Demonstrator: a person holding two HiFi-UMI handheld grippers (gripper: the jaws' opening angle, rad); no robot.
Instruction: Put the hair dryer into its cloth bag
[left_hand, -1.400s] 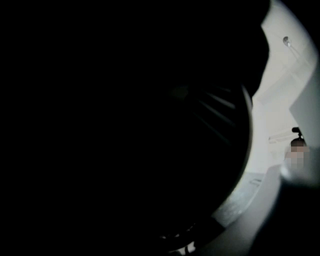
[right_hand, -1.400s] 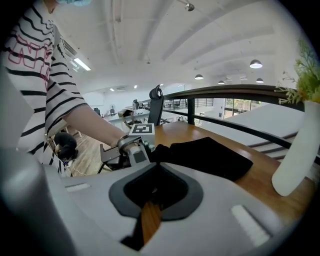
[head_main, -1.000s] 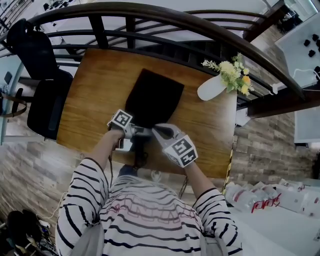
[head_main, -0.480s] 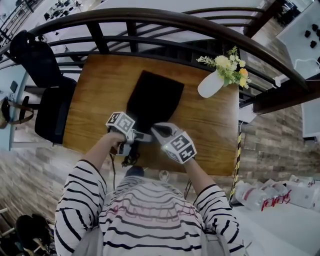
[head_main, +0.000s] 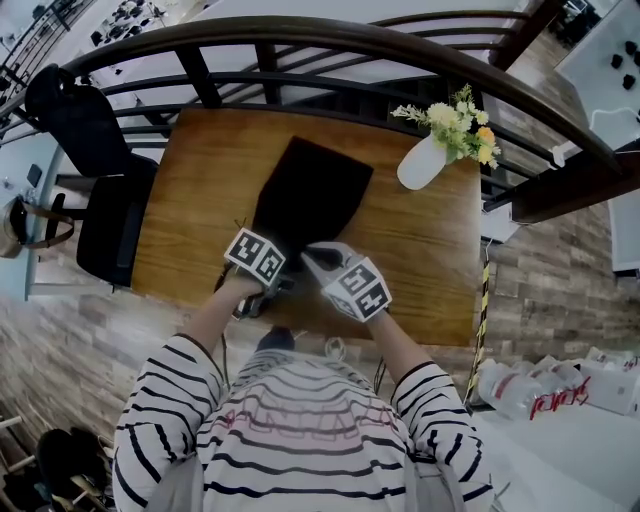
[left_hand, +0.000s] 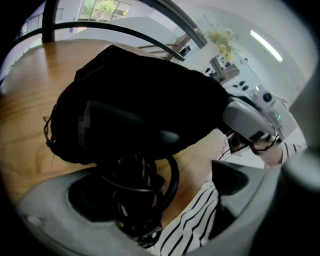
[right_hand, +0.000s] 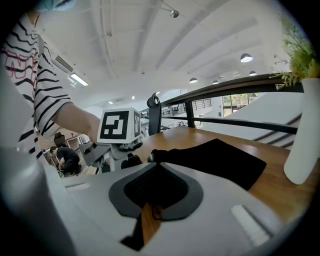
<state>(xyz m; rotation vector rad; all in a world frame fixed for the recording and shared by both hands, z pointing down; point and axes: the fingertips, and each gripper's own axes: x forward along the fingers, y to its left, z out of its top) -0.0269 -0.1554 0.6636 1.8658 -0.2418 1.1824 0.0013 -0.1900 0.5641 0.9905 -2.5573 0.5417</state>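
The left gripper (left_hand: 157, 192) has its jaws spread as wide as they go, having just been opening. Between them sits the coiled black power cord (left_hand: 137, 197), with neither pad pressing on it. Just above that coil, the dark plastic hair dryer (left_hand: 132, 127) pokes one end out of the mouth of the black cloth bag (left_hand: 150, 75), the rest swallowed inside. Over to the right gripper (right_hand: 156, 164): jaws squeezed together, tips right at the bag's mouth, and the cloth looks nipped between them, drawn up to the tip. The bag lies lengthwise down the middle of the brown wooden table (head_main: 190, 200), its mouth at the near edge where both grippers meet. At the far right corner stands a white vase of yellow flowers (head_main: 422, 165), and a black office chair (head_main: 105, 215) sits off the left edge.
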